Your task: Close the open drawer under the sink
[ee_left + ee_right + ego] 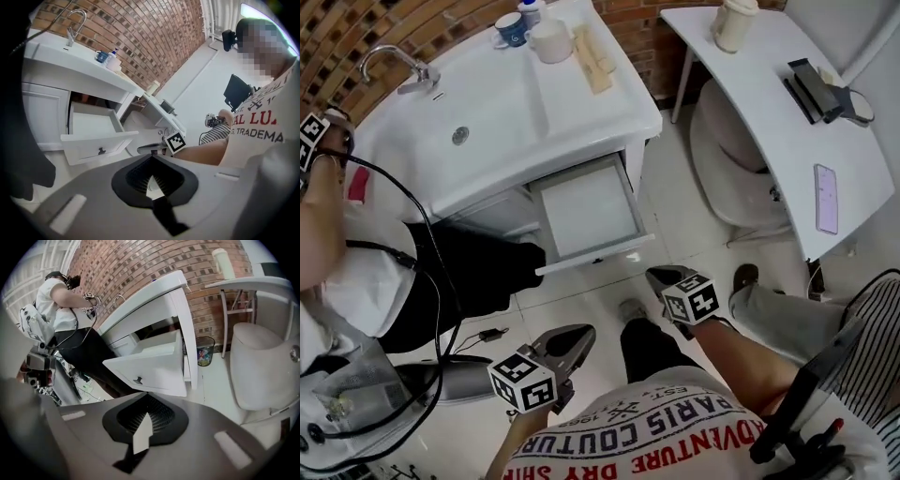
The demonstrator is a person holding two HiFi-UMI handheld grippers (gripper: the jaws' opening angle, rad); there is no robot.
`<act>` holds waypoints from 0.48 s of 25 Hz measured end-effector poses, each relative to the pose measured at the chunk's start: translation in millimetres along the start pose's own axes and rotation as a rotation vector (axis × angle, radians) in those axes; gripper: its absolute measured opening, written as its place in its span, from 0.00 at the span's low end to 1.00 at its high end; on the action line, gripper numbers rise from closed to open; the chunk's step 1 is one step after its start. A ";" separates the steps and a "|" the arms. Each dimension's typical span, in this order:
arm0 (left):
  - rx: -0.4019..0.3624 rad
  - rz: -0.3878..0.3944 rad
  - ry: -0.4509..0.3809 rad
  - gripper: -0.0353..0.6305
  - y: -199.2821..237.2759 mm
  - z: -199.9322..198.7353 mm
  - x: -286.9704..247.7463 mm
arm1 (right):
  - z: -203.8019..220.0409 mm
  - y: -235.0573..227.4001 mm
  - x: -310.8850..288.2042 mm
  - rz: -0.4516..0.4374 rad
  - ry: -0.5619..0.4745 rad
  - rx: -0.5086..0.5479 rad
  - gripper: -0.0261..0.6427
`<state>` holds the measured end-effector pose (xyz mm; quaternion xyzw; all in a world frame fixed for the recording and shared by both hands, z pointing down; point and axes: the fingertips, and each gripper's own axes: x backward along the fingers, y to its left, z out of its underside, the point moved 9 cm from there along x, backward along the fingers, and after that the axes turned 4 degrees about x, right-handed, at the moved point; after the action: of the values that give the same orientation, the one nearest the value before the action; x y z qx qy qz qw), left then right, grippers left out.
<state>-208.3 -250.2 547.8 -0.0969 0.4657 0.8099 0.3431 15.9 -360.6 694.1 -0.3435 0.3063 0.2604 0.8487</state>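
The white drawer (586, 208) under the sink (487, 103) stands pulled out and looks empty, its front panel (595, 255) towards me. My left gripper (572, 339) is low, below the drawer front and apart from it, jaws shut with nothing in them. My right gripper (660, 277) is to the right of the front panel's corner, also shut and apart from it. In the left gripper view the drawer (96, 143) with its dark knob (101, 151) lies ahead of the left gripper (151, 160). In the right gripper view the drawer front (147, 367) is close above the right gripper (146, 398).
Another person in black trousers (459, 272) stands at the cabinet's left, with cables hanging. A tap (394, 61), cups (546, 37) and a wooden piece are on the counter. A white table (787, 112) with a phone (826, 198) and a round white stool (736, 159) stand at the right.
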 end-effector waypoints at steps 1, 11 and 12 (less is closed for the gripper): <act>0.010 -0.002 0.002 0.03 6.4 -1.4 -2.6 | -4.2 -3.2 -5.6 0.002 -0.011 -0.011 0.05; 0.093 -0.033 -0.005 0.03 41.1 -17.6 -2.9 | -44.5 -14.2 -35.6 0.006 -0.073 -0.095 0.05; 0.097 -0.033 -0.007 0.03 44.2 -19.7 -2.7 | -47.3 -15.6 -37.1 0.008 -0.080 -0.107 0.05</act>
<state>-238.1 -282.2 568.7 -0.0849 0.5017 0.7809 0.3625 -15.2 -414.1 699.3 -0.3765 0.2593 0.2934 0.8396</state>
